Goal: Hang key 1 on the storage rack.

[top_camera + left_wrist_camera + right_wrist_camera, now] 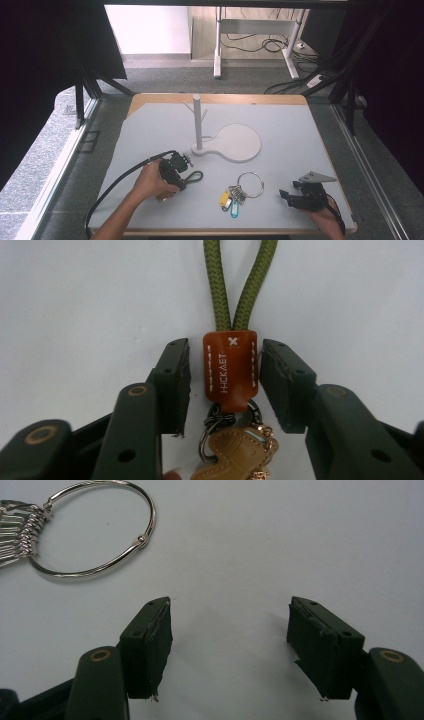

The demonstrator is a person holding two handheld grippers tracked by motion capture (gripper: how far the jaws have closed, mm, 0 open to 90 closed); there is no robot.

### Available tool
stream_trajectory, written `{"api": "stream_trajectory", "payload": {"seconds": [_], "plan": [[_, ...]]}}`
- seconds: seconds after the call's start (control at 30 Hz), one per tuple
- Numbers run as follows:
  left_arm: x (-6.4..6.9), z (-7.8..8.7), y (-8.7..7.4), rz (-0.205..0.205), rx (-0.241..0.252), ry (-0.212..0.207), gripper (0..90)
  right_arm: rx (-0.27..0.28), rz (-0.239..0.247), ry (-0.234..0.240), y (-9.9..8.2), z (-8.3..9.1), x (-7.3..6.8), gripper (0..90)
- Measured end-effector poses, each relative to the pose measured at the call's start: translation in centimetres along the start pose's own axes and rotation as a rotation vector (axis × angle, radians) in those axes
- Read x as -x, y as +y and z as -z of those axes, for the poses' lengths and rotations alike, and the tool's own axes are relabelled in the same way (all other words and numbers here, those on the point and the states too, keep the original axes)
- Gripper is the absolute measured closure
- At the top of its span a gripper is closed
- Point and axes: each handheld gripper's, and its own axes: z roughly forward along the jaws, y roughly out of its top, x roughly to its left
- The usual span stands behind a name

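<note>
The olive cord keychain (231, 367) lies just below the grey peg stand (198, 125). Its brown leather tab sits between the left gripper (225, 375) jaws, narrow gaps either side. The right gripper (230, 640) gapes wide, holding nothing.

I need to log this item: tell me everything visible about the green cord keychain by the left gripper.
The green cord keychain is an olive braided rope loop gathered into a brown, leather-looking tab with white stitching and stamped letters. Below the tab, dark metal rings carry a tan charm. It lies flat on the grey mat, loop pointing away. The left gripper straddles the tab, small gaps either side; its fingers are not yet touching it.
</note>
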Motion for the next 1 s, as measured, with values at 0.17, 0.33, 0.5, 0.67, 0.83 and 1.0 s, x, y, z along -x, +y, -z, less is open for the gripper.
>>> {"api": "stream_trajectory", "payload": {"seconds": [0.17, 0.33, 0.5, 0.67, 0.83, 1.0], "plan": [[0.2, 0.0, 0.0, -0.011, 0.005, 0.01, 62.9, -0.002, 0.003, -0.004, 0.0, -0.1, 0.0, 34.6], [0.5, 0.0, -0.1, -0.017, 0.011, 0.015, 66.4, -0.005, 0.003, -0.006, 0.0, -0.1, -0.1, 34.6], [0.4, 0.0, -0.2, -0.022, 0.02, 0.011, 66.8, -0.003, 0.004, -0.007, 0.0, -0.1, 0.0, 34.6], [0.5, 0.6, -0.6, -0.028, 0.047, -0.002, 67.0, -0.002, -0.007, -0.005, -0.1, 0.1, 0.2, 34.7], [0.3, 2.4, -1.2, -0.017, 0.12, -0.027, 67.0, 0.001, -0.013, -0.006, -0.1, 0.1, 0.3, 34.7], [0.1, 4.2, -2.0, -0.002, 0.184, -0.049, 67.0, -0.001, -0.017, -0.006, -0.1, 0.1, 0.3, 34.8]]}}
